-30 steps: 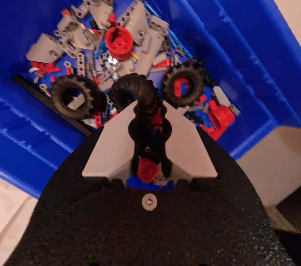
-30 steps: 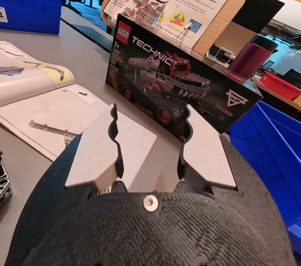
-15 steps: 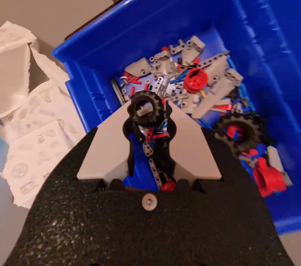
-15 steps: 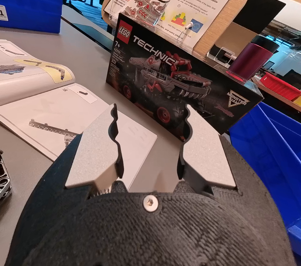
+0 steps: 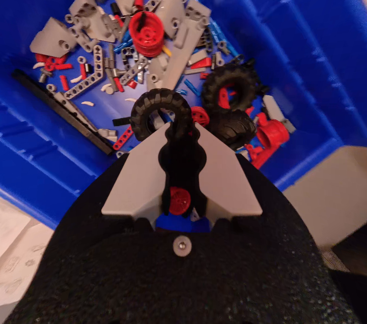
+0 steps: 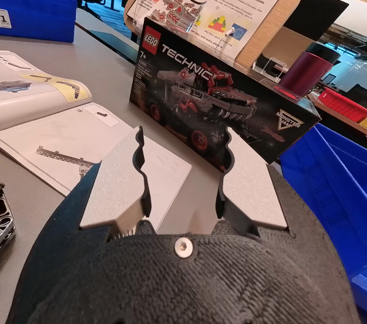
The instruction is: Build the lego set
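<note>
While the left gripper (image 5: pixel 181 127) pinches a black tyre (image 5: pixel 159 112) over the blue bin (image 5: pixel 297 26), the right gripper (image 6: pixel 183 159) waits empty.

Left jaws are nearly closed on the tyre's rim, the tyre standing on edge just past the tips, its axle lying roughly along the fingers; loose parts, a red hub (image 5: pixel 147 36) and two more tyres (image 5: pixel 228 89) lie farther in. Right jaws gape wide above the table (image 6: pixel 103 60), pointing at the set box (image 6: pixel 208 100), the booklet (image 6: pixel 59 131) to its left. Only the left is at the parts.
</note>
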Demonstrator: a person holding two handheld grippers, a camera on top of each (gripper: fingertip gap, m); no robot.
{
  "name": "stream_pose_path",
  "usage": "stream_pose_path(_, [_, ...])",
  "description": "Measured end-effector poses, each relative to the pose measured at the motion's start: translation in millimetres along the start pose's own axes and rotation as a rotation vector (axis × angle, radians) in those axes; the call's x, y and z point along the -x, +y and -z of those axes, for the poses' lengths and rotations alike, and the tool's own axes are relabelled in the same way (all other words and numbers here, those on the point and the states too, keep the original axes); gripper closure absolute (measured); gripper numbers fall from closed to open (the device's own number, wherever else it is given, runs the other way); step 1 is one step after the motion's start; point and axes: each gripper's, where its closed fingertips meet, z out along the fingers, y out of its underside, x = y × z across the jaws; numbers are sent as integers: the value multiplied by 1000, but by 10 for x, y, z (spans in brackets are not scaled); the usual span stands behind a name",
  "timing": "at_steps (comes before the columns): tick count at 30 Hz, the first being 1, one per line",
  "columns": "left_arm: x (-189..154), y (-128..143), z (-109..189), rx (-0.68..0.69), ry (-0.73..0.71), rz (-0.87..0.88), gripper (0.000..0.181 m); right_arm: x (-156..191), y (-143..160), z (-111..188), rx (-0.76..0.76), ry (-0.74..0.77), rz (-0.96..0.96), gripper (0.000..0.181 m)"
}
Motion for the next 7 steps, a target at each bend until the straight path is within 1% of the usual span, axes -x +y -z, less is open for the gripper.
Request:
stream_pose_path(1, [-50, 0, 41, -13, 23, -8, 164, 0, 0, 0, 0, 0, 0, 103])
stream_pose_path(2, [-75, -4, 82, -26, 30, -15, 164, -4, -2, 2, -2, 1, -2, 103])
stream_pose_path(4, [-43, -34, 159, -54, 0, -16, 164, -13, -6, 6, -5, 3, -8, 103])
stream_pose_path(7, [146, -90, 271, -93, -106, 37, 161, -24, -12, 12, -10, 7, -14, 103])
